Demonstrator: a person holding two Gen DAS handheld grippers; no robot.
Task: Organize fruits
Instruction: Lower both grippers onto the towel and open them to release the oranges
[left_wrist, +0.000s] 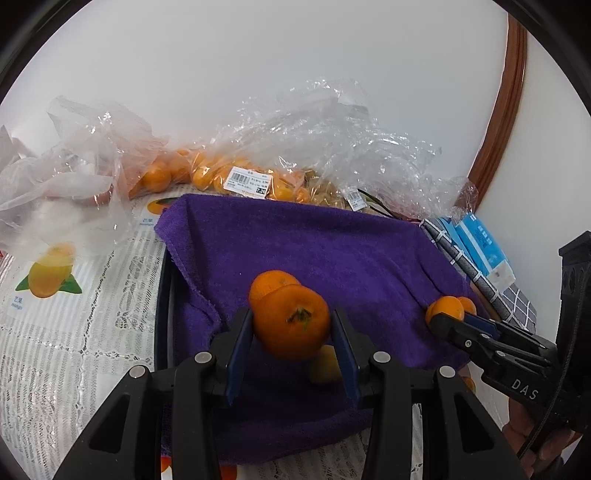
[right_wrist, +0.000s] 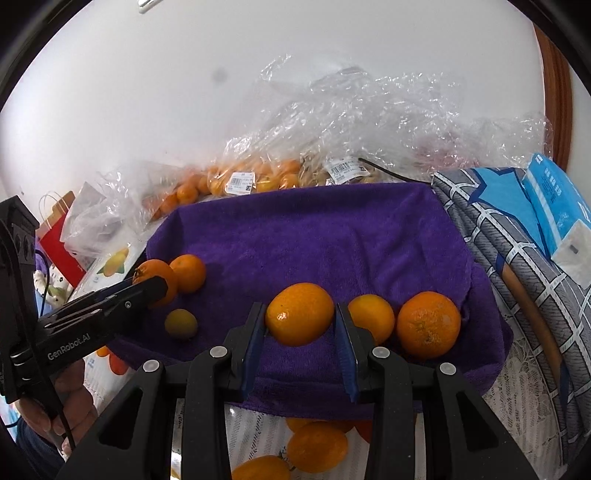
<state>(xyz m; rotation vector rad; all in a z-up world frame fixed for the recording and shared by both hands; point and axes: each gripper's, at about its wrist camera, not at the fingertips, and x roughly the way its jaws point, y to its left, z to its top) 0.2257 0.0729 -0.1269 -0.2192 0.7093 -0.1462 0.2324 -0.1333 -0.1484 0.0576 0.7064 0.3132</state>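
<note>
Round orange mandarins (right_wrist: 428, 325): we had several resting on the purple terry towel (right_wrist: 332, 236), left gripper (left_wrist: 291, 332) and right gripper (right_wrist: 300, 321) each clamped on one, bagged ones in clear plastic (left_wrist: 221, 173) left.

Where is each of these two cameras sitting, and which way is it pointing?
Left wrist view: rides on the left gripper, looking forward along its fingers at the tangerine they clamp; the right gripper enters from the right.
Right wrist view: rides on the right gripper, facing its own orange fruit; the left gripper and a hand show at left.
Shared: purple towel, bagged fruit.
</note>
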